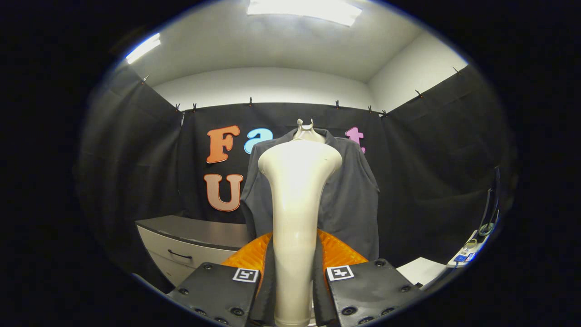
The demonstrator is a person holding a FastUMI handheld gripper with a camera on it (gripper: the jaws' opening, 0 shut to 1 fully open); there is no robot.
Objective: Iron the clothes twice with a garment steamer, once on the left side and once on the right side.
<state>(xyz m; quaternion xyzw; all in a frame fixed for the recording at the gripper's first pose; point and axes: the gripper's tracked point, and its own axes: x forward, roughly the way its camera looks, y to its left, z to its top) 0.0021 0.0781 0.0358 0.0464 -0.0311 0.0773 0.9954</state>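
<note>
A cream garment steamer [295,204] stands upright between my two fingers, its handle clamped by both and its wide head [299,161] raised in front of me. My gripper [294,272] is shut on that handle. Beyond the steamer head hangs a dark grey jacket [349,195] on a pale mannequin hanger [307,131], against the black cloth wall. The steamer head hides the jacket's middle and left front; I cannot tell how far the head is from the cloth.
A grey-topped cabinet [195,231] with a drawer handle stands low to the left of the jacket. To the right lie a white sheet [420,270] and a power strip with cables [474,245]. Black cloth walls close in on the left, back and right.
</note>
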